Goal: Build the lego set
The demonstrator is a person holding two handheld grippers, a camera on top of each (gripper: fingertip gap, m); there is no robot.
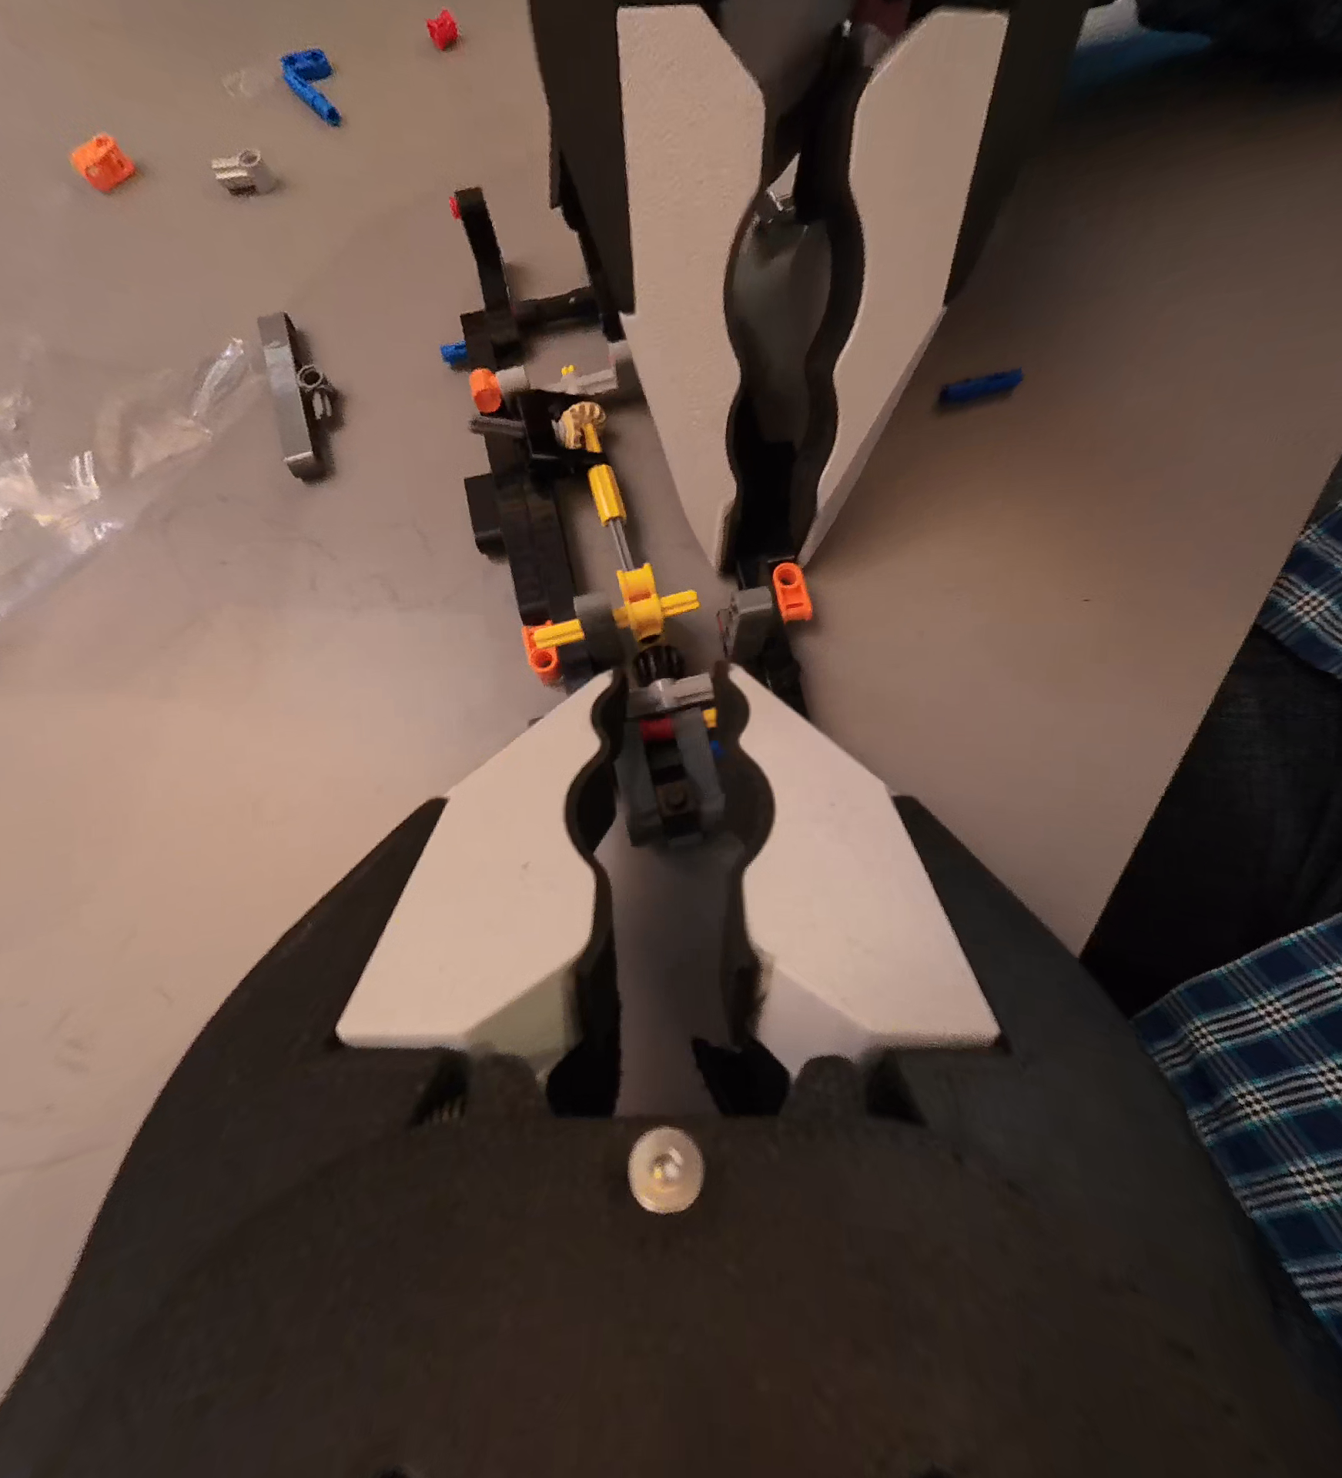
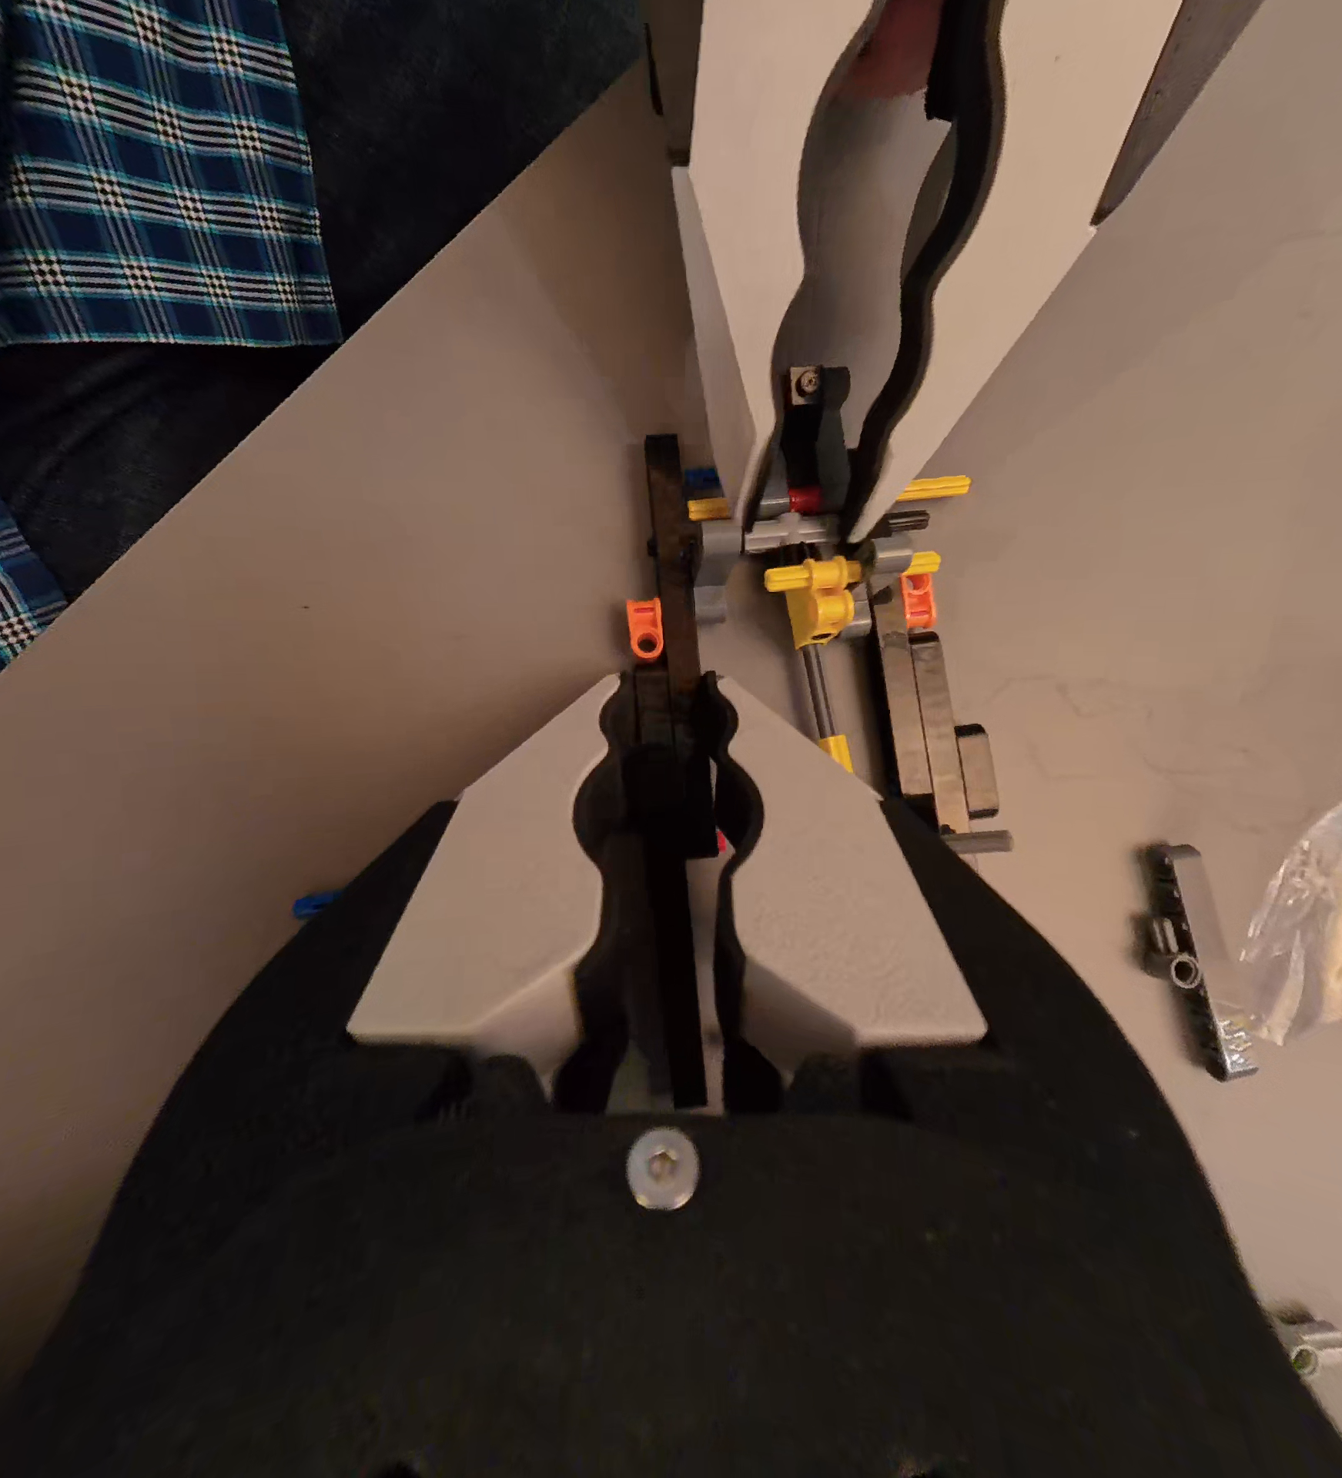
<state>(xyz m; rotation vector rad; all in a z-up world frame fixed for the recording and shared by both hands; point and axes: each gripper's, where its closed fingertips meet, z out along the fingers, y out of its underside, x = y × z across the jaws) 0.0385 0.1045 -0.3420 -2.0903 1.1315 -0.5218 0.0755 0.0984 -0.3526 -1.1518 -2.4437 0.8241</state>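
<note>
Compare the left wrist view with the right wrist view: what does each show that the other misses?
Left only: loose parts on the table: a red piece, a bent blue beam and an orange block.

Right only: the right gripper close up, shut on the model's black beam.

Both: the lego model, held at its grey end by the left gripper, the loose grey beam, the plastic bag and the person's plaid sleeve.

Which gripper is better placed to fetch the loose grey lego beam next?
Probably neither is free: the left gripper is shut on the dark grey lego subassembly, the right gripper on the black frame beam. The grey beam lies nearer the right.
</note>
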